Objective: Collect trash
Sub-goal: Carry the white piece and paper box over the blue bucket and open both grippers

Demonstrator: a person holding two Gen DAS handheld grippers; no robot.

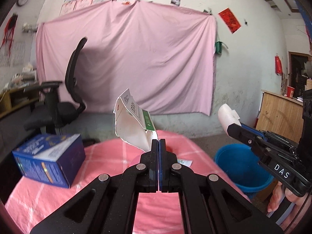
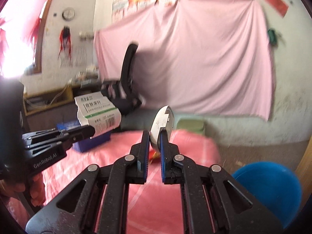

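Pink-checked table (image 1: 109, 156): left hand-held gripper (image 1: 158, 142) pinches torn carton (image 1: 134, 122); right hand-held gripper (image 2: 156, 134) pinches white piece (image 2: 160, 124).

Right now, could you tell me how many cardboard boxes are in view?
2. A torn white box is held in the left gripper; a blue box sits on the pink-covered table, left side. Others may be hidden.

– Any lettering on the grippers?
– "DAS" in white on the right gripper (image 1: 237, 128), and "GenRobot.AI" on the left gripper (image 2: 91, 131).
– And the torn carton (image 2: 98, 115)?
– Chinese characters, then "SKIN NEEDLE ROLLER" above a green stripe, plus a barcode. Its other side (image 1: 134, 120) carries a QR code.
– The blue box (image 1: 49, 164)?
– Printed, but too blurred to read.
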